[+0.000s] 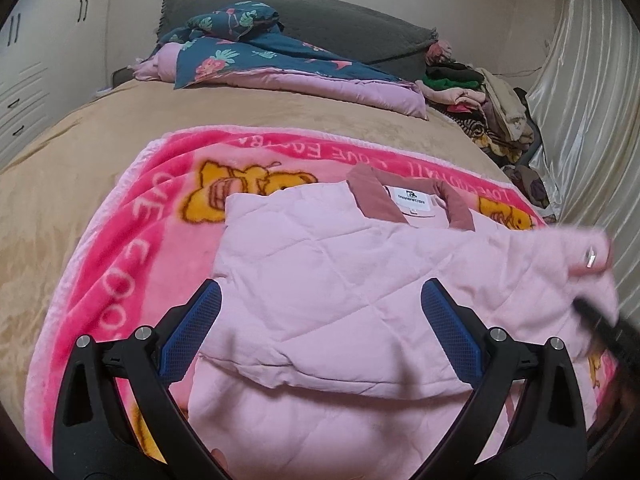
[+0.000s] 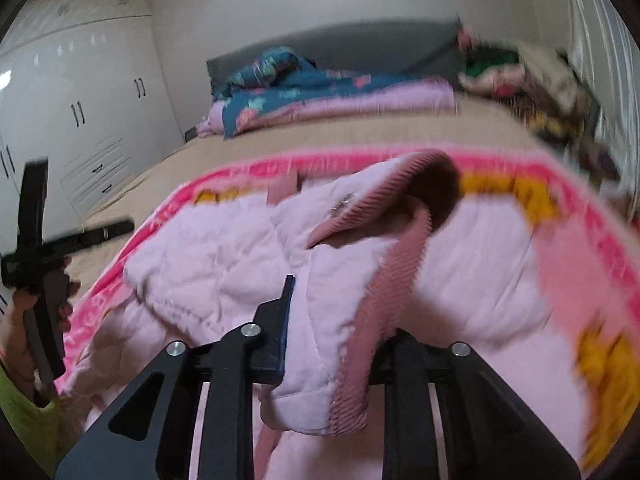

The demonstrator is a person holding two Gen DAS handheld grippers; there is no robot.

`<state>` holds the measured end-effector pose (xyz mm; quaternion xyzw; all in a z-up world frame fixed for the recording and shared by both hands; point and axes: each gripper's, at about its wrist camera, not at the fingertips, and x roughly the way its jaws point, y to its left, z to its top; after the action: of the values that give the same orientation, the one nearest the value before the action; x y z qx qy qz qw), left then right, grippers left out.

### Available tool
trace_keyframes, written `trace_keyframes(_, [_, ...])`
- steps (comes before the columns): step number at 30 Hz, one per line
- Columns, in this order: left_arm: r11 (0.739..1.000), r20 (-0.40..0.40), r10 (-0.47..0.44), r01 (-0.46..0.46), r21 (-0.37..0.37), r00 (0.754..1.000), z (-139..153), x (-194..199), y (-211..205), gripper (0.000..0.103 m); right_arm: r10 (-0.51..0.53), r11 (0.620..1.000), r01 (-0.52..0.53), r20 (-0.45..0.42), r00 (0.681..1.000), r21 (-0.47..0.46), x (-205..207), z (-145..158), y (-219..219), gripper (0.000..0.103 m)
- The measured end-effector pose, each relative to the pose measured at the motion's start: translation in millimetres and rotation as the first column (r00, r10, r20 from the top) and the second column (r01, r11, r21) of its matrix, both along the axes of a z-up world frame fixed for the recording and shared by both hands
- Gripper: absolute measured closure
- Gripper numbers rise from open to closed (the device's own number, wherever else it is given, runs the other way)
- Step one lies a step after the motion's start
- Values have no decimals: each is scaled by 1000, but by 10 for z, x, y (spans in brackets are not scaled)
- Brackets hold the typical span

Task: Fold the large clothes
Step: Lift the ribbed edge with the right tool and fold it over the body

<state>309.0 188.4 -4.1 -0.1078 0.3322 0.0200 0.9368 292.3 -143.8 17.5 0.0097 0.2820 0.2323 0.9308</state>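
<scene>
Pale pink quilted jacket (image 1: 320, 280) spread across a pink cartoon blanket (image 1: 132, 216) on the tan-covered bed (image 1: 80, 148), darker pink collar (image 1: 368, 196) toward the headboard. Ribbed sleeve cuff (image 2: 384, 312) lifted off the blanket, pinched in the right gripper (image 2: 332, 344), jaws clenched on the fabric. Left gripper (image 1: 320, 320) poised over the jacket's middle, blue pads (image 1: 192, 332) spread wide, nothing between them. Farther back, a folded floral quilt (image 1: 256, 56) and heaped clothes (image 1: 492, 104) beside a curtain (image 1: 588, 80)
</scene>
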Motion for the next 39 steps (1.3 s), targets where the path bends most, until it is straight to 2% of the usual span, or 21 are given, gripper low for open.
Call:
trace_keyframes(3, [1000, 12, -10, 10, 23, 1000, -21, 24, -52, 10, -12, 999, 14, 49, 999, -44, 177, 156, -50, 85])
trace_keyframes(5, [999, 13, -18, 17, 29, 1000, -35, 50, -94, 10, -26, 998, 28, 46, 999, -53, 353, 162, -90, 85])
trace_keyframes(9, [998, -11, -32, 32, 45, 999, -95, 126, -163, 10, -66, 994, 66, 7, 998, -89, 617, -31, -160, 85])
trace_keyframes(16, [996, -32, -34, 37, 87, 999, -183, 199, -236, 10, -125, 990, 117, -105, 987, -77, 804, -482, -246, 82])
trace_keyframes(19, [995, -33, -40, 43, 87, 999, -201, 222, -254, 10, -168, 982, 154, -131, 977, -109, 842, -615, -252, 69])
trace_keyframes(21, [995, -40, -40, 44, 88, 998, -224, 242, -273, 10, -222, 971, 206, -140, 965, -119, 844, -647, -309, 40])
trace_keyframes(23, [995, -47, -45, 49, 82, 998, -253, 268, -289, 11, -266, 961, 255, -106, 958, -110, 784, -601, -386, 31])
trace_keyframes(24, [995, -49, -50, 54, 79, 998, -269, 279, -304, 16, -273, 959, 263, -94, 957, -108, 761, -580, -410, 29])
trace_keyframes(28, [992, -69, -88, 93, 82, 994, -325, 318, -409, 53, -261, 960, 255, -37, 965, -115, 631, -481, -379, 24])
trace_keyframes(30, [990, -80, -103, 110, 88, 991, -364, 337, -454, 57, -226, 967, 223, -12, 974, -127, 554, -440, -290, 23])
trace_keyframes(33, [989, -125, -108, 119, 84, 986, -470, 390, -466, 58, -180, 973, 179, 5, 984, -148, 479, -394, -138, 19])
trace_keyframes(36, [992, -199, -103, 114, 46, 975, -647, 444, -421, 56, -129, 978, 128, 2, 992, -167, 444, -385, 49, 19])
trace_keyframes(39, [994, -215, -105, 106, -5, 971, -736, 460, -339, 56, -93, 979, 90, -7, 996, -181, 430, -396, 211, 19])
